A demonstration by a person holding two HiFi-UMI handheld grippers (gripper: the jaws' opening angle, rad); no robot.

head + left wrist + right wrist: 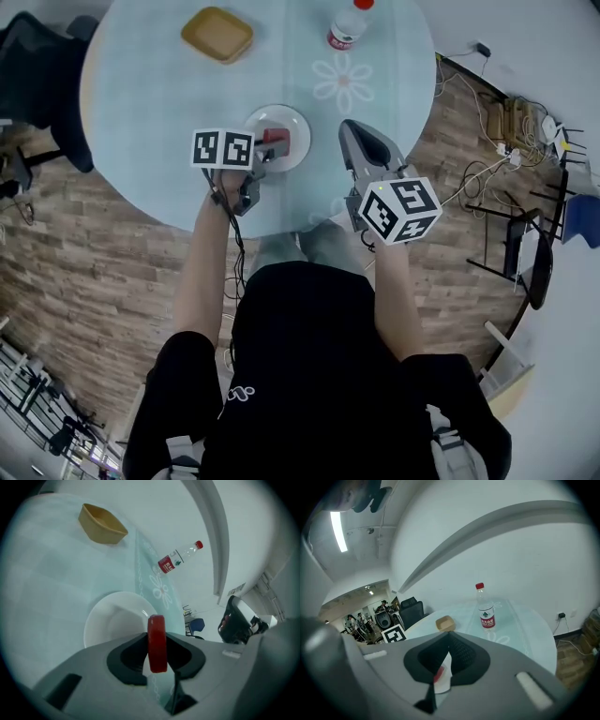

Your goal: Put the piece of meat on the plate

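Note:
A flat red piece of meat (157,643) stands on edge between the pads of my left gripper (157,637), which is shut on it. It hangs just above the white plate (112,620) near the table's front edge. In the head view the meat (276,139) sits over the plate (298,122), with my left gripper (270,142) reaching in from the left. My right gripper (349,128) hovers to the right of the plate, jaws shut and empty. Through the slit under the right gripper's (448,634) meeting tips, a sliver of the plate (444,682) and the meat (438,674) shows.
The round table (141,112) wears a pale blue cloth with a daisy print (343,82). A tan bowl (217,34) and a water bottle (349,26) with a red cap stand at the far side. Black chairs (42,66) and cables (497,150) surround the table.

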